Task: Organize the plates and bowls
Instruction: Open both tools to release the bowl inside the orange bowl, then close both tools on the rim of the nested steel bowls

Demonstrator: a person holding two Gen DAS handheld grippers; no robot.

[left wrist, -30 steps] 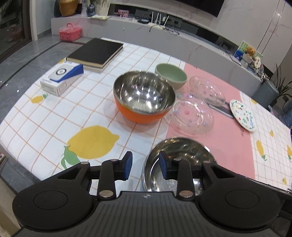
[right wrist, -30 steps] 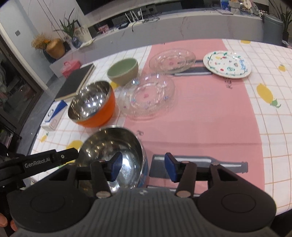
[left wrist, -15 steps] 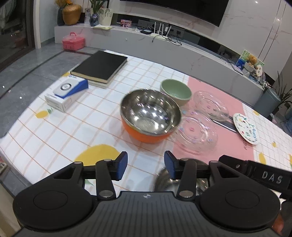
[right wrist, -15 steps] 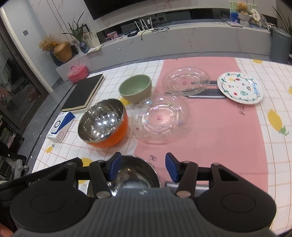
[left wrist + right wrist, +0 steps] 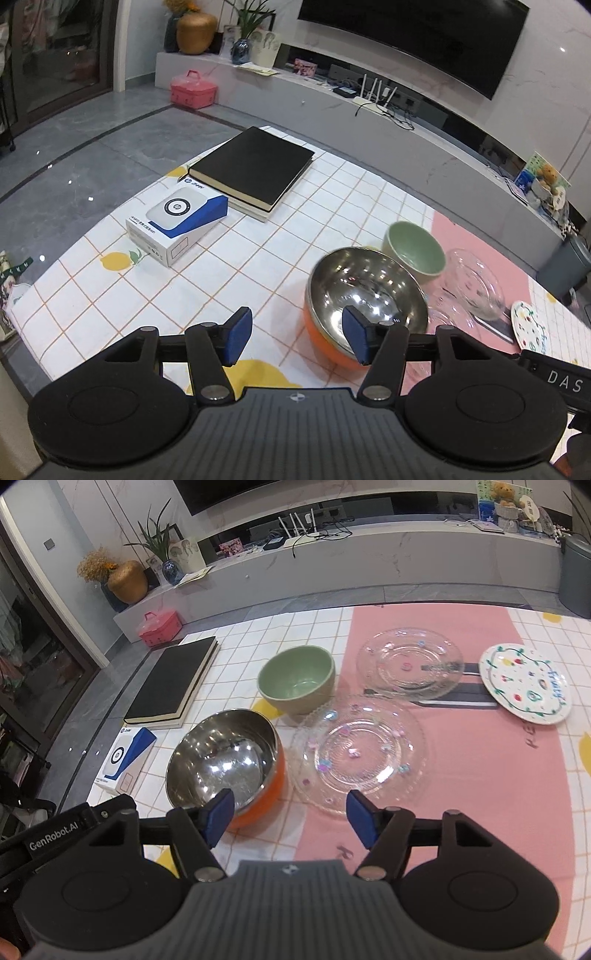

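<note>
An orange bowl with a steel inside (image 5: 365, 299) (image 5: 225, 764) stands on the table. A green bowl (image 5: 413, 251) (image 5: 297, 679) sits just behind it. Two clear glass plates lie to the right, one near (image 5: 358, 753) and one far (image 5: 410, 662) (image 5: 476, 284). A white painted plate (image 5: 524, 683) (image 5: 526, 325) lies at the far right. My left gripper (image 5: 297, 339) is open and empty, above the table in front of the orange bowl. My right gripper (image 5: 288, 818) is open and empty, in front of the orange bowl and the near glass plate.
A black book (image 5: 255, 166) (image 5: 173, 679) and a white and blue box (image 5: 177, 221) (image 5: 127, 757) lie on the left of the table. A dark flat strip (image 5: 465, 698) lies under the far glass plate. The table edge drops to a grey floor (image 5: 92, 147).
Both grippers have lifted and pulled back and opened wider. The steel bowl that lay near the front edge is out of both views now.
</note>
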